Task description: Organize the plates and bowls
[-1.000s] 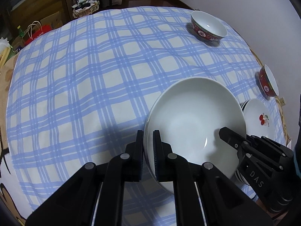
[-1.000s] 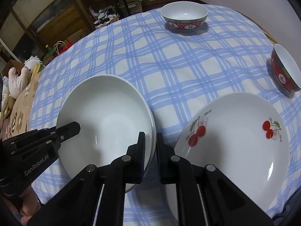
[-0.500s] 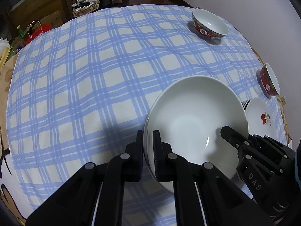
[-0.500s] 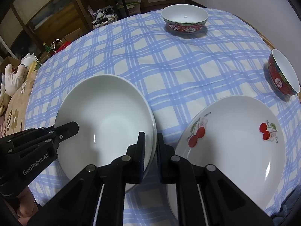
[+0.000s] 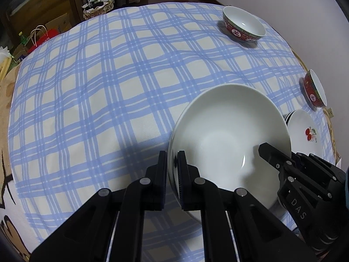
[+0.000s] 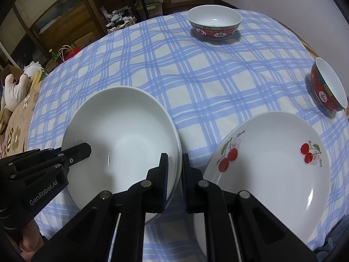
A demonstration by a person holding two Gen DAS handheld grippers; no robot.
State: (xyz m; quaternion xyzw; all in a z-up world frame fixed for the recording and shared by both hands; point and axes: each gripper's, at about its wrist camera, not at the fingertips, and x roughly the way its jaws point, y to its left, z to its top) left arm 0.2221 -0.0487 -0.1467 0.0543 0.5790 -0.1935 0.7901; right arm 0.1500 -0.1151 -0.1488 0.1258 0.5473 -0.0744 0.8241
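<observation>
While both claws pinch opposite rims of the plain white plates [image 6: 122, 131], the left gripper [image 5: 172, 163] and right gripper [image 6: 174, 166] hold them together beside the cherry plate [image 6: 272, 159]; two red bowls [image 6: 214, 23] sit apart, unsorted.

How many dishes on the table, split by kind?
Plain white plates: 1
Cherry-print plates: 1 on top; more rims under it, count unclear
Red patterned bowls: 2
Total: 4 countable
</observation>
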